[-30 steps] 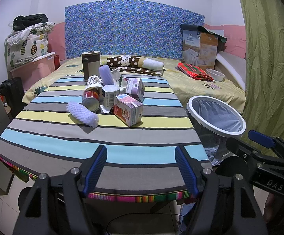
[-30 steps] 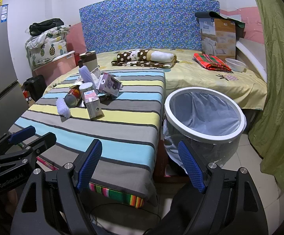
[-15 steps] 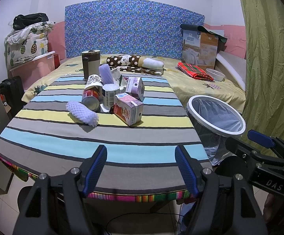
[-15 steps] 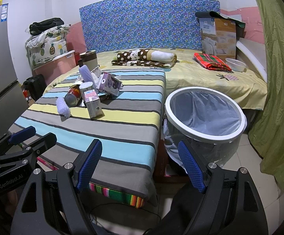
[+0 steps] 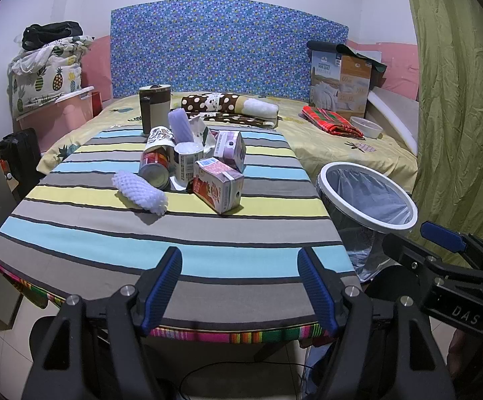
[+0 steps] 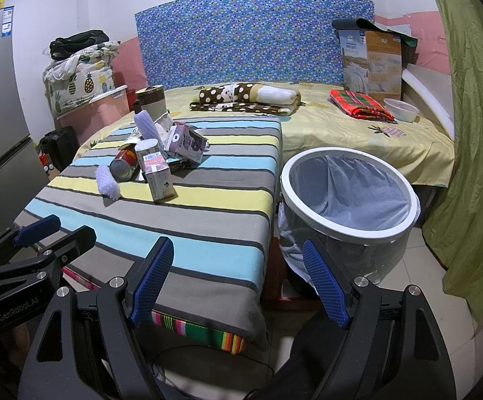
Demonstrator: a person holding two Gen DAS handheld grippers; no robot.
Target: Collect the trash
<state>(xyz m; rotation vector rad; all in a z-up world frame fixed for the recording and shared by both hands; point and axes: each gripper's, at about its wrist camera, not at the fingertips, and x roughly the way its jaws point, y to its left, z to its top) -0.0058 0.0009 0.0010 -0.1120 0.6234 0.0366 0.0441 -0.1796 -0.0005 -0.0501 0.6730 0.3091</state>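
- Cardboard makes up the nearest piece of trash, a pink juice carton [image 5: 218, 185] lying at the near right of the heap on the striped table [image 5: 161, 230]; it is judged light and crushable, best pinched across its flat sides.
- White foam netting [image 5: 140, 192], at the near left, is judged soft and springy, so a deep grip at mid-length is advised.
- Metal cans [image 5: 154, 170] behind are judged stiff, rounded and slippery.
- A lined bin [image 6: 348, 193] stands right of the table.
- Both the left gripper [image 5: 239, 286] and the right gripper [image 6: 238, 281] are seen with jaws spread wide, nothing held, near the table's near edge.
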